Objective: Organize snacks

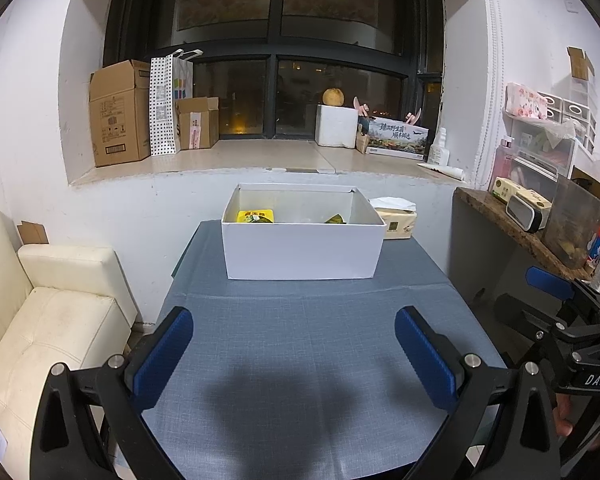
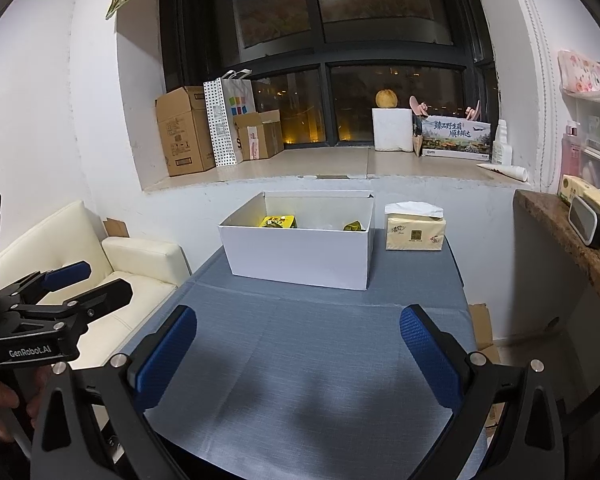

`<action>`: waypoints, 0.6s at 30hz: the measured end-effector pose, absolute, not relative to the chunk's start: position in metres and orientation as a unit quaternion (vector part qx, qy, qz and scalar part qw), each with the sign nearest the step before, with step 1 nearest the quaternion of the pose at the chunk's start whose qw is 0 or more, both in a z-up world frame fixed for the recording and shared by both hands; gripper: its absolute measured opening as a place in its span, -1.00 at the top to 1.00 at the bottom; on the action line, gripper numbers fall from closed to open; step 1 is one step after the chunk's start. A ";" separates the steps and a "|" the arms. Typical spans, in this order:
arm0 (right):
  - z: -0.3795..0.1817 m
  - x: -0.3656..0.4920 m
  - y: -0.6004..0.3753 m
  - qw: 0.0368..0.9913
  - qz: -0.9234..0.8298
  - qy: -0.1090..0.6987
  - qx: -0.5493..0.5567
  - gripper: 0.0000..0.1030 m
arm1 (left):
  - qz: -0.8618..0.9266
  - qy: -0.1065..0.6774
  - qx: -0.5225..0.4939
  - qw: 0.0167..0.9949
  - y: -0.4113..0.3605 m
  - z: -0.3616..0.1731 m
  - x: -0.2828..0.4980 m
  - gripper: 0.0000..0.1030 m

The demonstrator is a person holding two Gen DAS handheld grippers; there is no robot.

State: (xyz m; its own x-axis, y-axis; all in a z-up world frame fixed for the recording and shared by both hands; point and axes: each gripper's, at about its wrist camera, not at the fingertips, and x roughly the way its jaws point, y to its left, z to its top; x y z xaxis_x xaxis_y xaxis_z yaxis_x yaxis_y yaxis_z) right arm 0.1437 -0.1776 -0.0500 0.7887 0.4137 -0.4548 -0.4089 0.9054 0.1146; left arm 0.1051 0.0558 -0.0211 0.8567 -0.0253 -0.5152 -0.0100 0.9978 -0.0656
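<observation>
A white open box (image 1: 302,250) stands at the far end of the blue-grey table (image 1: 300,340). Inside it I see a yellow snack pack (image 1: 255,216) at the left and a green-yellow pack (image 1: 335,220) at the right. The box (image 2: 300,256) and both packs (image 2: 279,222) (image 2: 355,226) also show in the right wrist view. My left gripper (image 1: 294,354) is open and empty, held above the near table. My right gripper (image 2: 298,356) is open and empty, to the right of the left one.
A tissue pack (image 2: 415,233) lies right of the box. A cream sofa (image 1: 48,320) stands left of the table. A brown shelf (image 1: 512,220) with clutter is at the right. Cardboard boxes (image 1: 120,114) sit on the window sill behind.
</observation>
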 end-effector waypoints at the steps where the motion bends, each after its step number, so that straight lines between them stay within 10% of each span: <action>1: -0.050 0.144 -0.177 0.946 0.218 0.242 0.005 -1.00 | -0.003 0.268 -0.033 0.963 0.056 -0.021 0.105 -1.00; 18: -0.051 0.143 -0.178 0.946 0.218 0.241 0.004 -1.00 | -0.008 0.264 -0.035 0.964 0.056 -0.021 0.104 -1.00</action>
State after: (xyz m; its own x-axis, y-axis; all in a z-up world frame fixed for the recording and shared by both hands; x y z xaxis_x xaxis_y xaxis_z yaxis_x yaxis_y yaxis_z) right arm 0.1425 -0.1777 -0.0508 0.7890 0.4137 -0.4543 -0.4103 0.9051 0.1116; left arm 0.1037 0.0561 -0.0212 0.8609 -0.0329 -0.5077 -0.0037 0.9975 -0.0709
